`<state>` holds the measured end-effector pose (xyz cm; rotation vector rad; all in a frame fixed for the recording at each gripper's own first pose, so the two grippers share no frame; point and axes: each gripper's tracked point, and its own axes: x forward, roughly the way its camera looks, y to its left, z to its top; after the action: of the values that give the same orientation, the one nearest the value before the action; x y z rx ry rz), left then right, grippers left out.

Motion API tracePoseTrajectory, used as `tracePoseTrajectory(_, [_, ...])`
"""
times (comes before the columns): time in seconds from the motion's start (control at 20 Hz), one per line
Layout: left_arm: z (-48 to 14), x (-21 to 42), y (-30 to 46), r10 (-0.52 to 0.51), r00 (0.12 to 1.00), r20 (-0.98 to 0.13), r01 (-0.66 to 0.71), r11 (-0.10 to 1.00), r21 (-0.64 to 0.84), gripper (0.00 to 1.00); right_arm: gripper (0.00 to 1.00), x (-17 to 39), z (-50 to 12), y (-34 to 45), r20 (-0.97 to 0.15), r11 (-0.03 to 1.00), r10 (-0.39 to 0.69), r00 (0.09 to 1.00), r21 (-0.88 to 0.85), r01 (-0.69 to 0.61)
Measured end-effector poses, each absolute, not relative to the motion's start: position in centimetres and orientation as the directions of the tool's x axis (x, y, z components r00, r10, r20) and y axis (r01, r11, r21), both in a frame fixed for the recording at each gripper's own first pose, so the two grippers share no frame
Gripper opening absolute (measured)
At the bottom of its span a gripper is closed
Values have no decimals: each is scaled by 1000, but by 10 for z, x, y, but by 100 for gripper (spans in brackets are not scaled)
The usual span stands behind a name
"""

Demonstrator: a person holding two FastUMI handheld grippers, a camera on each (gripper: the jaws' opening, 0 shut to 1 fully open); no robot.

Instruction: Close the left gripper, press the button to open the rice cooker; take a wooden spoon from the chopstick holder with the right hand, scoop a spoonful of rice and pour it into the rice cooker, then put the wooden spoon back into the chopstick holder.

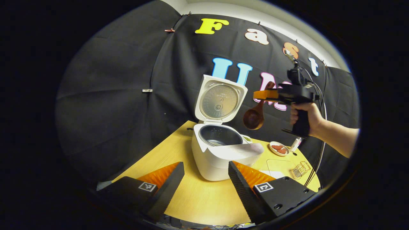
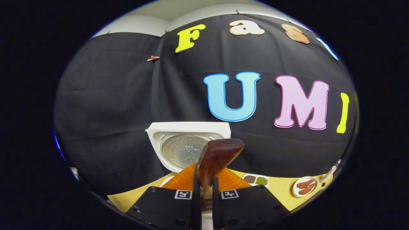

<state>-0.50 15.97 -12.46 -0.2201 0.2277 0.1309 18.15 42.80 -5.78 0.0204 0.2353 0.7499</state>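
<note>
The white rice cooker [image 1: 220, 153] stands on the wooden table with its lid [image 1: 220, 100] swung up and the dark inner pot showing. My left gripper [image 1: 206, 166] is open just in front of the cooker, fingers wide apart, nothing between them. To the cooker's upper right, a hand holds my right gripper [image 1: 265, 95], shut on the handle of the wooden spoon [image 1: 254, 119], whose bowl hangs down beside the lid. In the right gripper view the spoon [image 2: 219, 155] sticks up from between the fingers of my right gripper [image 2: 203, 185], with the open lid [image 2: 182, 148] behind it.
A small plate of reddish food [image 1: 278, 148], a white bottle [image 1: 295, 143] and a wire rack [image 1: 300, 169] sit at the table's right end. A dish of beans [image 2: 255, 180] lies near the plate [image 2: 305, 186]. The table [image 1: 198, 198] ends close behind the cooker.
</note>
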Motion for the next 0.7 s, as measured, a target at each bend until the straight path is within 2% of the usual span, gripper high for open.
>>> tracePoseTrajectory(0.35, [-115,5,98,30,972,-232,-75,980,-185,96,17,165,-13,281,-174,809,587,790,155,-567])
tracePoseTrajectory(0.45, [-115,11,78,15,971,-241,-59,982,-178,96,17,165,-16,236,-185,837,547,816,133,-531])
tracePoseTrajectory(0.5, [-114,14,67,9,970,-244,-51,984,-169,96,12,166,-21,217,-195,845,535,822,129,-520])
tracePoseTrajectory(0.55, [-113,19,57,5,969,-247,-45,987,-156,96,17,167,-27,197,-207,854,521,828,131,-504])
tracePoseTrajectory(0.7, [-112,29,28,5,966,-259,-38,992,-123,96,17,174,-41,133,-229,885,465,855,136,-445])
